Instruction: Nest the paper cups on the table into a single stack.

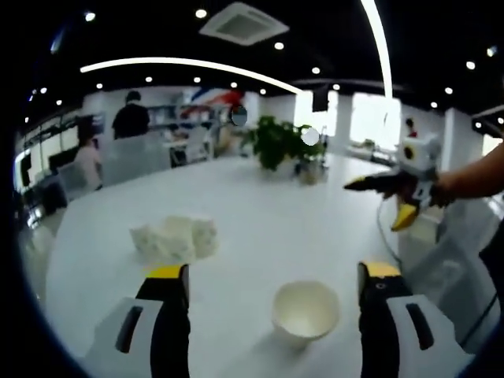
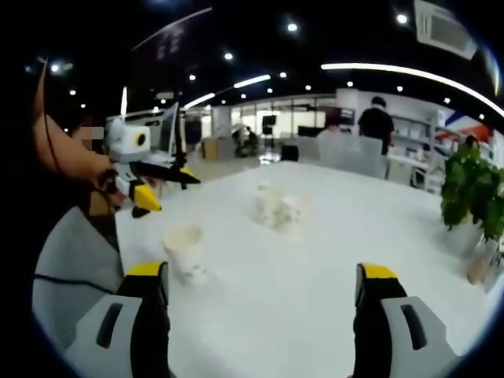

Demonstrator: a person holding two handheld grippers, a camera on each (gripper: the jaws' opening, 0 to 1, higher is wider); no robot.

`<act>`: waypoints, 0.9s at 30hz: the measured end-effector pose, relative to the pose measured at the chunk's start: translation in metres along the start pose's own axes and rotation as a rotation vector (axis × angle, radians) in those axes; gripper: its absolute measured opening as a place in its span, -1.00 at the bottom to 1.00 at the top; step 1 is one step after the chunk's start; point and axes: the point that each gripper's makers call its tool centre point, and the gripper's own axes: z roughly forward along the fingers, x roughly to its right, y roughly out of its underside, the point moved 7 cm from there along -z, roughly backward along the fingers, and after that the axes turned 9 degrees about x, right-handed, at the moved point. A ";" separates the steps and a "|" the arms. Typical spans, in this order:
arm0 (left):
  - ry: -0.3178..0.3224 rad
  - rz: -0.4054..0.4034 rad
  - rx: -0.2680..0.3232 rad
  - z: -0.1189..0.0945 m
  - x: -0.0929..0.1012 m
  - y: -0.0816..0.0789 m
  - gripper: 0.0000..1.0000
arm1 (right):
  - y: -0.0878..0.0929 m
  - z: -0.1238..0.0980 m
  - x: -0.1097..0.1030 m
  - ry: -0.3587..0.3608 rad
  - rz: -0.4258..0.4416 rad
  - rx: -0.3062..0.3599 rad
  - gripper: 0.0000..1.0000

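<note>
Left gripper view: the left gripper (image 1: 274, 293) is held low over the white counter (image 1: 260, 213), its two yellow-tipped fingers (image 1: 167, 274) spread wide apart and grasping nothing. A single white paper cup (image 1: 306, 312) stands upright on the counter between the fingers, nearer the right one, its open mouth showing an empty interior; it touches neither finger. Farther off and to the left lies a cluster of paper cups (image 1: 177, 237), bunched together; their individual poses are too blurred to tell. At the far side of the counter stands a potted plant (image 1: 277, 142). At the right edge, the right gripper (image 1: 356, 185) is held in a person's hand (image 1: 443, 189) above the counter, its dark fingers drawn together to a point with nothing between them.

Right gripper view: the right gripper's own fingers (image 2: 147, 272) rise from the bottom, and the gap between them stands wide, which conflicts with the pointed look in the other view, so its state cannot be told. The single cup (image 2: 184, 250) stands upright near the left finger, apart from it. The cluster of cups (image 2: 278, 206) lies farther away, near the middle of the counter (image 2: 331, 252). The left gripper (image 2: 189, 177) enters from the left, held above the counter edge. The plant (image 2: 472, 193) stands at the right.
</note>
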 end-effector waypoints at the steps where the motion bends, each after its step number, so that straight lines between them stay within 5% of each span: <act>1: -0.006 -0.001 0.002 -0.002 -0.002 -0.001 0.80 | -0.001 0.000 0.000 0.001 0.000 0.003 0.94; 13: -0.066 -0.008 0.023 -0.036 -0.022 -0.005 0.97 | -0.004 0.005 0.002 0.005 0.007 0.014 0.97; 27: -0.174 -0.004 0.025 -0.080 -0.040 0.011 0.98 | -0.001 0.011 0.003 0.006 0.022 0.019 1.00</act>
